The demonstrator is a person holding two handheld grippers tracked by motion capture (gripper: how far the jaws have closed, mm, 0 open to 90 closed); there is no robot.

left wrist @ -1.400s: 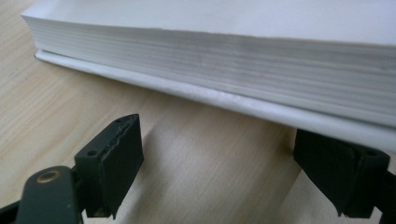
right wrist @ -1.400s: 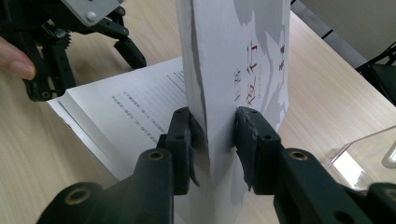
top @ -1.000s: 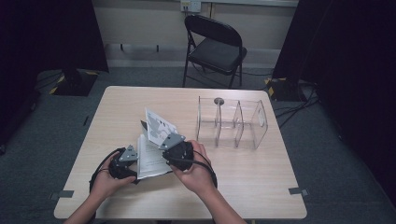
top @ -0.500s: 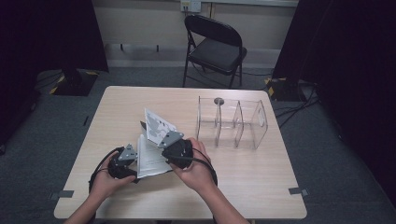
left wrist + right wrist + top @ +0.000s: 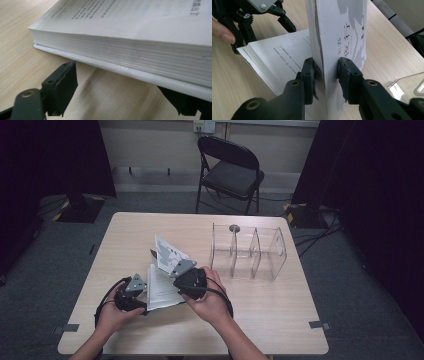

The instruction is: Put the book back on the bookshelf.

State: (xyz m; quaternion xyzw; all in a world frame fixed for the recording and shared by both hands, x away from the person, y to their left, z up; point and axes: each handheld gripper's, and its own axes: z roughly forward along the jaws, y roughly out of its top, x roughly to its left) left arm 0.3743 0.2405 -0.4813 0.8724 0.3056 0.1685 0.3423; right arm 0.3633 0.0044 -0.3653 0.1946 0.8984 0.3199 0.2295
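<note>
Low and left of centre in the high view, the left gripper (image 5: 142,292) stands open at the near-left edge of the book (image 5: 162,287), its jaws straddling the page block without pressing; just right of it the right gripper (image 5: 176,272) is clamped on the raised front cover (image 5: 167,254). To open it cleanly, I'd steady the pages and swing the cover over slowly, without creasing. The left gripper view shows the book (image 5: 125,50) lifted slightly off the table; the right gripper view shows the pads (image 5: 343,72) pinching the cover (image 5: 339,32).
</note>
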